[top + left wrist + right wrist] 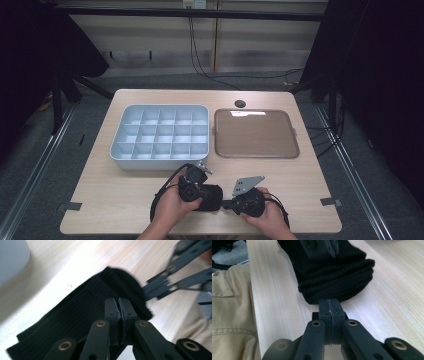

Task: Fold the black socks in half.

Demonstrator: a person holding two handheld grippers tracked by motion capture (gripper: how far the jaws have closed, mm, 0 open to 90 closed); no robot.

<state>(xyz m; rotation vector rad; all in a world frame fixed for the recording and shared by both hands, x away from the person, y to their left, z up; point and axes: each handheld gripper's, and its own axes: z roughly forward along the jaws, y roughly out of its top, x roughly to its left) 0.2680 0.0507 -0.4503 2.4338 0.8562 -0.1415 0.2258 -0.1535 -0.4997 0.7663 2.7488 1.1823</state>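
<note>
The folded black sock [209, 196] lies between both grippers: the left gripper [119, 305] sits pressed together over it, and the right gripper [329, 307] is closed, its tips at the sock's edge. At twelve o'clock stands the grey divided tray [159, 159], with the brown tray [256, 151] at one.

You have a black ribbed sock [210, 196] on the pale wood-grain table [300, 175]. Your grippers [200, 186] are black too. The compartment box [161, 134] is light grey-blue, and the tray [256, 134] is brown with a grey rim.
</note>
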